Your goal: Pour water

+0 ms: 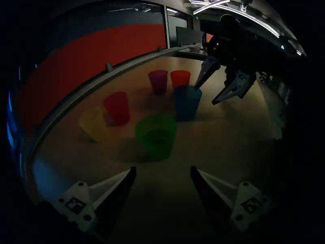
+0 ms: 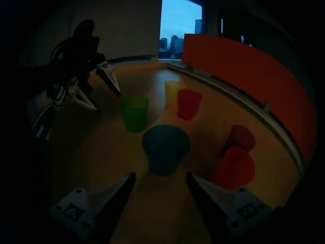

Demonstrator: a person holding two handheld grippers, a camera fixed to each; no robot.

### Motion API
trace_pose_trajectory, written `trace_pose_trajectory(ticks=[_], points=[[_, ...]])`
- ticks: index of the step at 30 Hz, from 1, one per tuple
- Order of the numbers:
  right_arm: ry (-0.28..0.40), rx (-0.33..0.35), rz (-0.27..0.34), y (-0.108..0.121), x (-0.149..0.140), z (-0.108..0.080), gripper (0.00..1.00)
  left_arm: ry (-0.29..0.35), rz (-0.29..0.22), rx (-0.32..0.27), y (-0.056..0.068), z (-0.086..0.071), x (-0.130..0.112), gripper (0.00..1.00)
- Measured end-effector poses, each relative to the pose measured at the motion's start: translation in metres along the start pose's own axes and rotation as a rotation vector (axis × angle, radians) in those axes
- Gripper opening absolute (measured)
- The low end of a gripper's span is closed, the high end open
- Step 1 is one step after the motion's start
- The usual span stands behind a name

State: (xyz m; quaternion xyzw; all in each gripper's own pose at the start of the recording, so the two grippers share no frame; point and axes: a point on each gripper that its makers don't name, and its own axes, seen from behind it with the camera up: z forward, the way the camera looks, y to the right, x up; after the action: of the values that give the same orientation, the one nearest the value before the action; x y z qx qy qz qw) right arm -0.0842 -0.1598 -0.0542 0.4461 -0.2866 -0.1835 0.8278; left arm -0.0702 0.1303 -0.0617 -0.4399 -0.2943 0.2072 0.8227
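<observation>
Several coloured plastic cups stand upright on a wooden table in dim light. In the left gripper view, the green cup (image 1: 156, 136) is just ahead of my open left gripper (image 1: 162, 171). The blue cup (image 1: 187, 101) stands behind it, beside my open right gripper (image 1: 205, 94). In the right gripper view, the blue cup (image 2: 165, 148) sits right in front of my open right gripper (image 2: 159, 175). The green cup (image 2: 134, 112) is beyond it, near the left gripper (image 2: 108, 102). Nothing is between either pair of fingers. It is too dark to tell whether any cup holds water.
Yellow (image 1: 94, 123), red (image 1: 118, 107), purple (image 1: 158, 80) and orange (image 1: 180, 78) cups stand nearer the table's rail. A red partition (image 1: 101, 53) runs behind that edge. A window (image 2: 178, 24) shows at the far end.
</observation>
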Motion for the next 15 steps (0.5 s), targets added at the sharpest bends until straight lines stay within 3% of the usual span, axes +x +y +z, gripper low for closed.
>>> trace_pose_trajectory(ticks=[8, 15], points=[[0.013, -0.034, 0.004, 0.000, 0.000, -0.017, 0.96, 0.032, -0.014, 0.030, 0.002, -0.010, 0.005, 0.98], [0.046, -0.073, 0.020, 0.002, 0.008, -0.035, 0.96, 0.109, -0.086, 0.074, -0.011, -0.025, 0.017, 0.99]])
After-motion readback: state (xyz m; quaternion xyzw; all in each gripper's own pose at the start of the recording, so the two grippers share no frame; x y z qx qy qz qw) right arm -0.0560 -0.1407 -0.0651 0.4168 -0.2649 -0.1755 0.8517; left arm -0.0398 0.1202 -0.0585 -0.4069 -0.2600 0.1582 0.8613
